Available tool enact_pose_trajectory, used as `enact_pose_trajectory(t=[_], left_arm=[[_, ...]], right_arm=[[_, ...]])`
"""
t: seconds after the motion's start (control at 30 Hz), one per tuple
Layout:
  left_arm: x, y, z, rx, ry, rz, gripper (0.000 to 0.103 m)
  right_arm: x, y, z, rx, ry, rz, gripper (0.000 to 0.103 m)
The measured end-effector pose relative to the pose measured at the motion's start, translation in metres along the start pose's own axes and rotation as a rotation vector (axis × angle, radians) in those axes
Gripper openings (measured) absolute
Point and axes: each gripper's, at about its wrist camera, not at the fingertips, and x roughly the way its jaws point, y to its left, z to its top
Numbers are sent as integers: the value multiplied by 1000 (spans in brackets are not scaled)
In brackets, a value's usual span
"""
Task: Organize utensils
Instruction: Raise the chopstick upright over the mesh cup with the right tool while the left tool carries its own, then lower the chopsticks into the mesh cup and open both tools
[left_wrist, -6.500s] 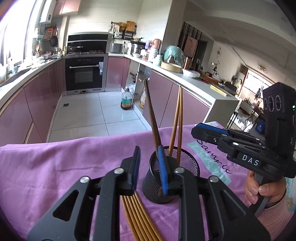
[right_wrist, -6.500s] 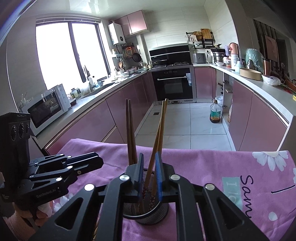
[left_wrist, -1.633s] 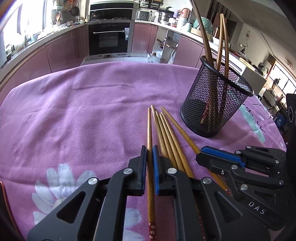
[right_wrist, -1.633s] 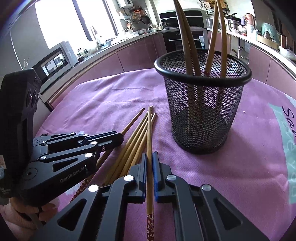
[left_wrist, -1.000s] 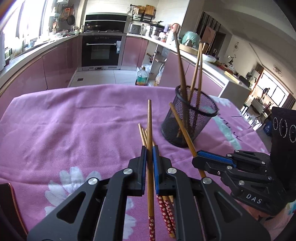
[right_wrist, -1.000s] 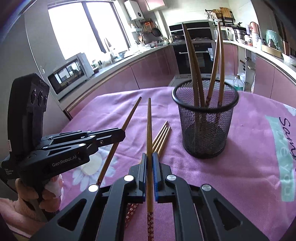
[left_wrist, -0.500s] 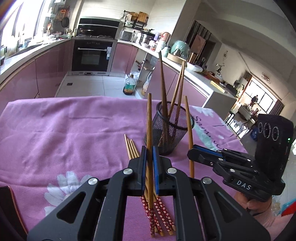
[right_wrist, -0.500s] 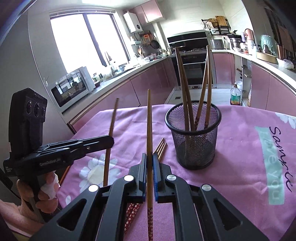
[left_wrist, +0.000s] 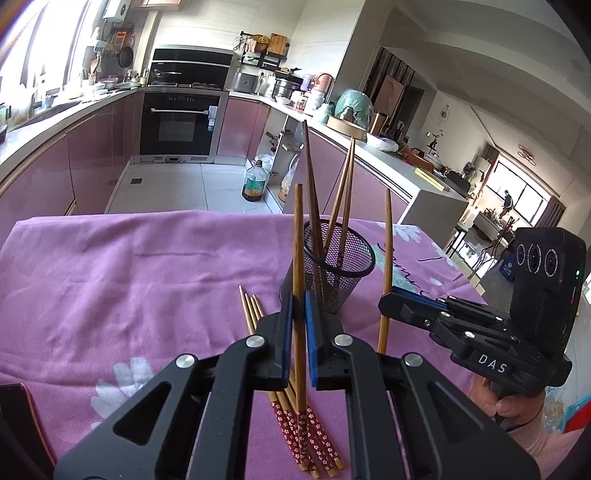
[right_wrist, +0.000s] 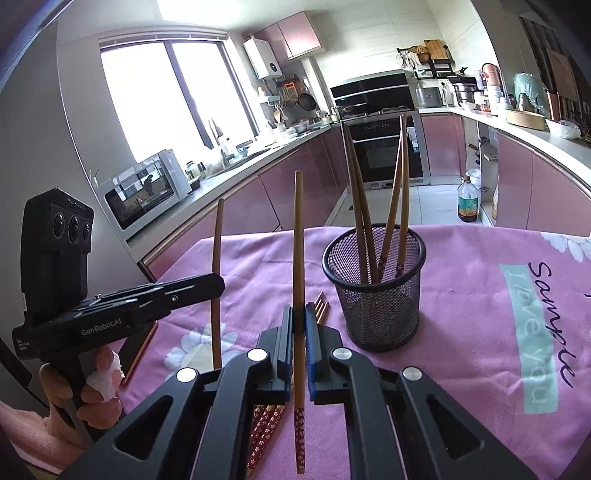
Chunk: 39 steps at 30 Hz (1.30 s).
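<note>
Above purple cloth (left_wrist: 129, 266), left gripper (left_wrist: 299, 314) and right gripper (right_wrist: 300, 325) each clamp one upright chopstick (left_wrist: 297, 236) beside mesh cup (right_wrist: 375, 295).

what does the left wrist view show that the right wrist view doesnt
Only the left wrist view: the right gripper seen from the side, shut on its chopstick, and a bright living area beyond the counter.

Only the right wrist view: the left gripper from the side, a microwave and the big window.

Both: the mesh holder with four chopsticks, loose chopsticks on the purple cloth, and the oven.
</note>
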Motion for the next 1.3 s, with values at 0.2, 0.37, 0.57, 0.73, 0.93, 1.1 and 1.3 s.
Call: enact_pose_trajectory(t=[0.2, 0.37, 0.57, 0.73, 0.93, 1.1, 1.3], left_arm=[[0, -2, 5, 9, -15, -10, 7], [-7, -6, 13, 15, -38, -30, 7], [-13, -10, 26, 19, -69, -57, 7], [-17, -14, 38, 27, -96, -74, 7], [-21, -18, 54, 35, -128, -85, 7], [-28, -22, 69, 36, -158, -102, 7], [-35, -27, 85, 40, -196, -111, 7]], right_arm=[[-7, -2, 5, -2, -33, -9, 5], [-14, -3, 12, -8, -65, -17, 5], [-22, -7, 21, -12, -100, -26, 5], [-29, -10, 30, -15, -127, -28, 5], [-35, -13, 40, -20, -160, -34, 5], [-37, -15, 55, -33, -192, -43, 5], [-39, -12, 72, -55, -229, -41, 5]])
